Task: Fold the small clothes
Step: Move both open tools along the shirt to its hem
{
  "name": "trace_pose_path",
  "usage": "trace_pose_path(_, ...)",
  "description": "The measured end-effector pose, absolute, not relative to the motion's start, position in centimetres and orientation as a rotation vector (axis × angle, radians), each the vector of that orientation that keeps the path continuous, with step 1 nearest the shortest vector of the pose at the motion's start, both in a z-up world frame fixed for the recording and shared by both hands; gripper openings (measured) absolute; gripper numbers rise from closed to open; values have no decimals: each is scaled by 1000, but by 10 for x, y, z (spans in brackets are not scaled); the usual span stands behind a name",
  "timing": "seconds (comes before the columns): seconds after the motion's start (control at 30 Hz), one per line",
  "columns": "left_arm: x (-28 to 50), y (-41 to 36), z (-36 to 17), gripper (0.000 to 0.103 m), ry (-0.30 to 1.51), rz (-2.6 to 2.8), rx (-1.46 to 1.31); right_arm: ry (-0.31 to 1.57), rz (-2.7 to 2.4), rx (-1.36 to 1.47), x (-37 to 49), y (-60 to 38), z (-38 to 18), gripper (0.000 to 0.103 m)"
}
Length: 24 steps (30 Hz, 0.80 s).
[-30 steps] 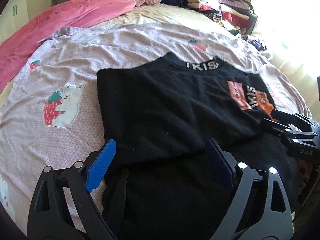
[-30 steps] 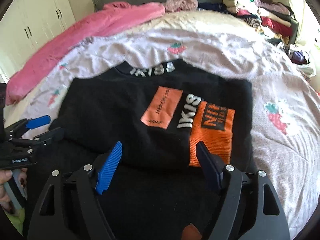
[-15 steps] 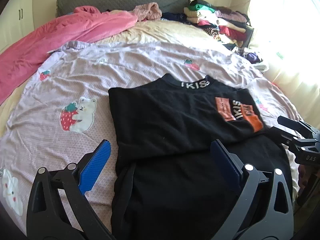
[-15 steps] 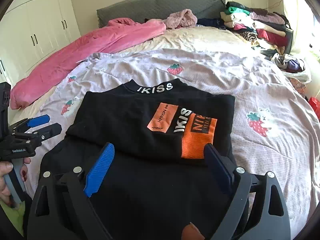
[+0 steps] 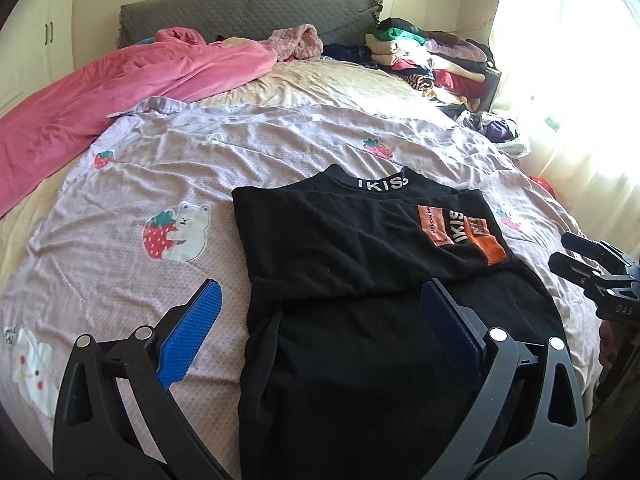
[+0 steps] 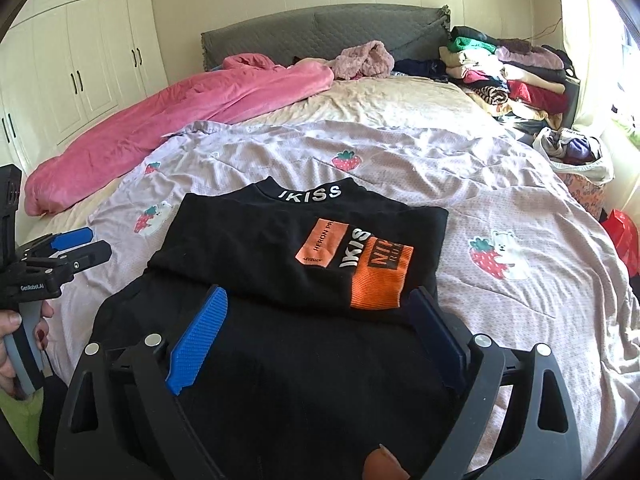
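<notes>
Bedroom, bed (image 6: pixel 400 112) with grey padded headboard (image 6: pixel 320 32), white wardrobe doors (image 6: pixel 80 72) on the left, bright window on the right. Lilac quilt (image 5: pixel 280 152) with strawberry-and-bear prints covers the near half of the bed; pink blanket (image 6: pixel 180 108) bunched along the far left; stack of folded clothes (image 6: pixel 512 76) at the far right corner beside the headboard.

Black top (image 6: pixel 304 248) lies flat on the quilt, near edge of the bed. Collar with white "IKISS" lettering points toward the headboard. A folded layer with the orange patch (image 6: pixel 376 276) lies on top, its folded edge running across the garment; lower black part spreads out toward the cameras.

Left tongs (image 5: pixel 320 304): jaws wide apart, nothing between the pads, above the near-left part of the top, not touching it. Also visible from the right wrist view at the left edge, gripped by a hand (image 6: pixel 16 344).

Right tongs (image 6: pixel 320 312): jaws wide apart, empty, above the top just below the orange patch, clear of the fabric.
</notes>
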State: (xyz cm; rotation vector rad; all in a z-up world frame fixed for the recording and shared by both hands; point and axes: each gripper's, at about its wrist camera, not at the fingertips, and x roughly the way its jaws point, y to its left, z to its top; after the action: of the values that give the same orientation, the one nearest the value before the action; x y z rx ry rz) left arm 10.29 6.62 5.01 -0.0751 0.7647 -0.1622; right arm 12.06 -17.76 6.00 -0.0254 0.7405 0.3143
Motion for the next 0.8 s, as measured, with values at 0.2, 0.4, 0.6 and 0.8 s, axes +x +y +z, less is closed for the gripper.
trace_pose_path(0.2,89,76,50,93,766,-141,-74,731,304,-30,104,-186,66,92)
trace_pose_path(0.4,74,92,46,94,778,-104,-76,731,281,-26,90,-199,67,92)
trace_pose_path(0.6,58,106,41,93,795,-76,-86,740,261,-18,77,-211,65,92)
trace_pose_path(0.8,41,114,30,94,823,-62,-78,752,232,-20,62,-225,60,92)
